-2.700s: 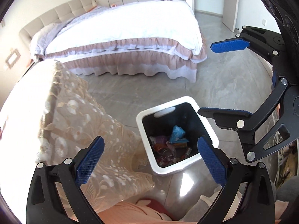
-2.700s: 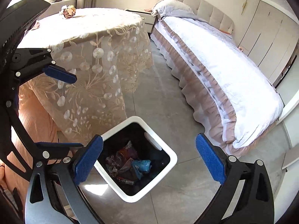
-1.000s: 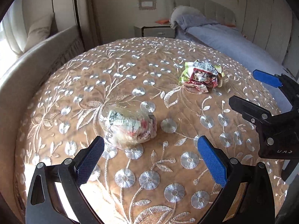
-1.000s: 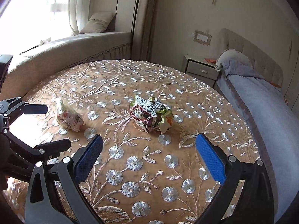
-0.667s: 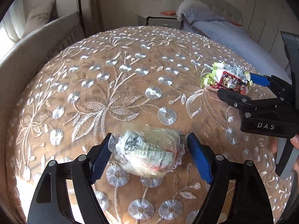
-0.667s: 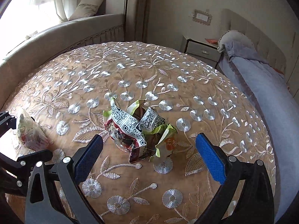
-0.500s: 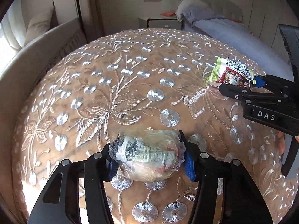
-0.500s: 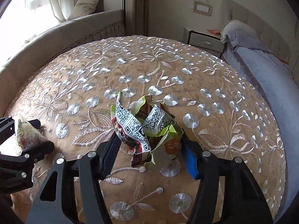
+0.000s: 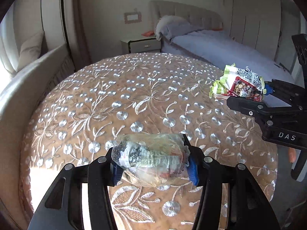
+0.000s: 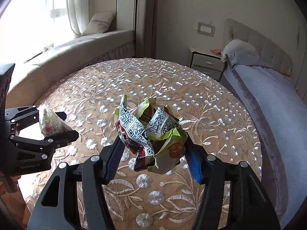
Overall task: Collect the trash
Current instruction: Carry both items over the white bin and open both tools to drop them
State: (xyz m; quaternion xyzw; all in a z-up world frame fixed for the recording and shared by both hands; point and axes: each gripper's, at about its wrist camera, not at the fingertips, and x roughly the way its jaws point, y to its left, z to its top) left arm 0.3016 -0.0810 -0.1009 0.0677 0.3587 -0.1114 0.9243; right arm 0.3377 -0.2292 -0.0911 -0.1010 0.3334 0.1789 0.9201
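Note:
My left gripper [image 9: 153, 169] is shut on a clear plastic bag of crumpled trash [image 9: 151, 161] and holds it just above the round table. My right gripper [image 10: 155, 151] is shut on a crumpled snack wrapper [image 10: 149, 130] with green edges and QR codes, lifted off the cloth. In the left wrist view the right gripper [image 9: 247, 97] holds the wrapper [image 9: 239, 82] at the right. In the right wrist view the left gripper [image 10: 55, 122] holds the bag [image 10: 50, 122] at the left.
The round table has a tan cloth with silver flower embroidery [image 9: 134, 99]. Beyond it stand a curved window seat [image 10: 86, 46], a nightstand [image 10: 207, 63] and a bed [image 10: 268, 95] at the right.
Both grippers came from over the trash bin to the table, closed on the bag and the wrapper, and have lifted them slightly off the cloth.

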